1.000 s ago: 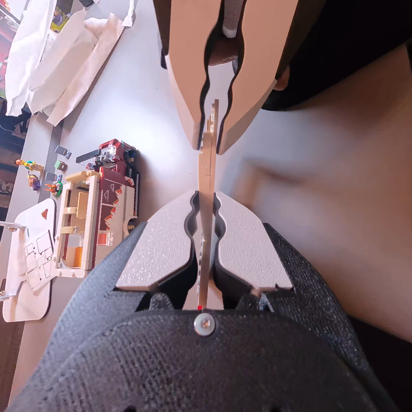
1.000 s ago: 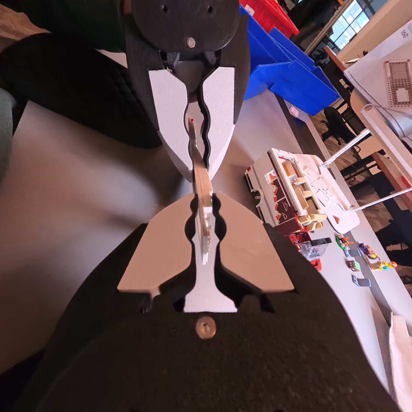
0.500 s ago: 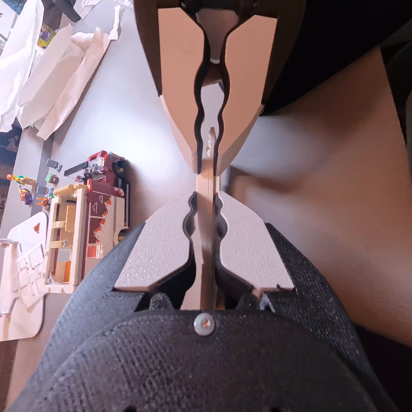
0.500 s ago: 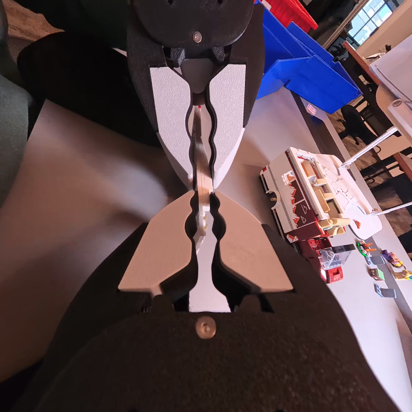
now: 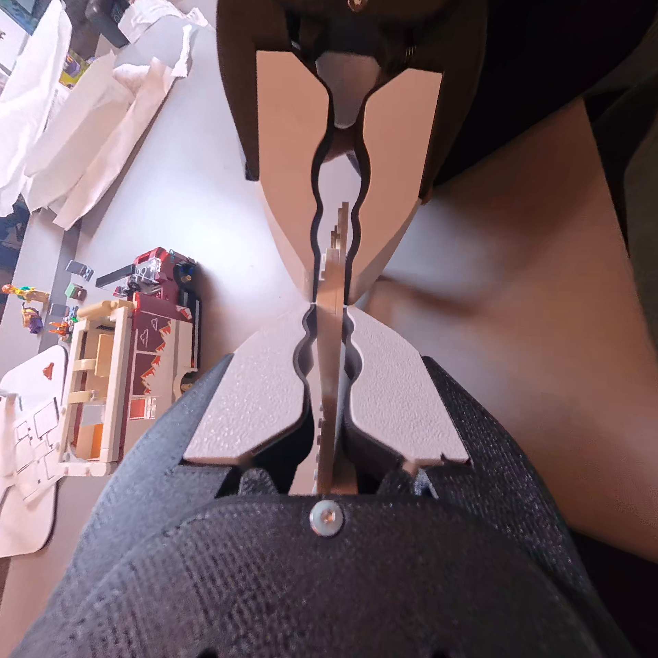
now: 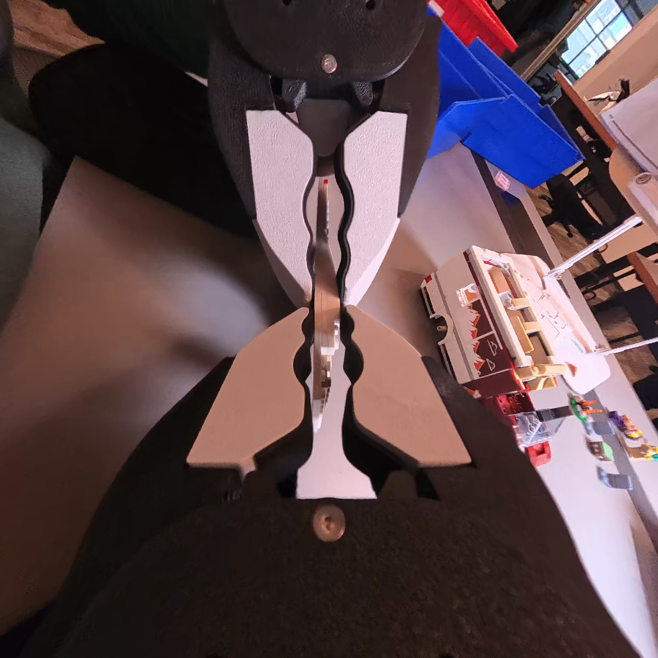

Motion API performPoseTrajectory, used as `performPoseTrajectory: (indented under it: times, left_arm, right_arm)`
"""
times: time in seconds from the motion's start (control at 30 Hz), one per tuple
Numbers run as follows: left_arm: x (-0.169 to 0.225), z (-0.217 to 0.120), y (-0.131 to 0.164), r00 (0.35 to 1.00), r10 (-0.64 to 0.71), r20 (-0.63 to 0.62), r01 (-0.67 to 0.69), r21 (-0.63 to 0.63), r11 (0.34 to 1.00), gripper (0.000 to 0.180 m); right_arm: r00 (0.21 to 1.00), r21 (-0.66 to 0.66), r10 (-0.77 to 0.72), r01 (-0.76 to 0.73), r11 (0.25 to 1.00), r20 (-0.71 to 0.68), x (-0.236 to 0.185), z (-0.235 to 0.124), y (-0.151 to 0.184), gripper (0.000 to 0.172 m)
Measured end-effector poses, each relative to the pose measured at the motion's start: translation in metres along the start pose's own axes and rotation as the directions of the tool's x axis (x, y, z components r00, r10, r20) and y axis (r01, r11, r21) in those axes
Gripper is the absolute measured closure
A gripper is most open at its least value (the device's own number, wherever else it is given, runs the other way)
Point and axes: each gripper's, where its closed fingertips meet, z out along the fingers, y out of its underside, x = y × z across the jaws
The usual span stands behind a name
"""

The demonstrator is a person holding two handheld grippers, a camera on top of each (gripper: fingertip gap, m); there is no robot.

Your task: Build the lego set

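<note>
A thin flat tan and white brick plate [image 5: 329,356] stands edge-on between both grippers, above the pale table [image 5: 199,199]. My left gripper [image 5: 327,311] is shut on its near end. The right gripper [image 5: 329,295] comes from the top of the left wrist view, tip to tip with mine, and its pads press on the far, stepped end. In the right wrist view my right gripper [image 6: 325,315] is shut on the plate [image 6: 324,302], and the left gripper [image 6: 325,297] clamps the other end from above.
A dark red and tan brick-built vehicle model [image 5: 142,356] lies on the table to the side and also shows in the right wrist view [image 6: 498,331]. Small figures and loose pieces [image 5: 32,302] lie beyond it. White paper bags [image 5: 71,124] are farther off. Blue bins [image 6: 498,117] stand at the table's far end. The tips of both grippers are at nearly the same place.
The two grippers have closed in on each other along the plate until their fingertips nearly meet. Both have stayed shut on the plate throughout.
</note>
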Motion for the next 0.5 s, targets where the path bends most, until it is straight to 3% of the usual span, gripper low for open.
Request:
performPoseTrajectory:
  times: [0.03, 0.23, 0.43, 0.5]
  left_arm:
    - [0.001, -0.001, -0.001, 1.0, -0.014, -0.003, 0.014, 0.018, 1.0, 0.167]
    - [0.004, -0.018, 0.009, 0.999, -0.018, 0.026, 0.017, 0.04, 0.999, 0.169]
    - [0.007, -0.017, 0.016, 0.999, -0.009, 0.048, 0.008, 0.01, 1.0, 0.169]
    - [0.008, -0.016, 0.015, 0.999, -0.023, 0.035, 0.022, 0.024, 0.999, 0.169]
  right_arm:
    - [1.0, 0.01, 0.027, -0.027, 1.0, 0.009, 0.0, 0.0, -0.001, 0.158]
    - [0.997, 0.032, 0.07, -0.071, 0.997, 0.027, -0.003, -0.004, 0.0, 0.159]
    - [0.999, -0.039, 0.011, -0.01, 0.999, 0.039, -0.007, 0.001, 0.005, 0.159]
    - [0.999, -0.063, -0.036, 0.038, 0.997, 0.039, -0.006, 0.001, 0.003, 0.147]
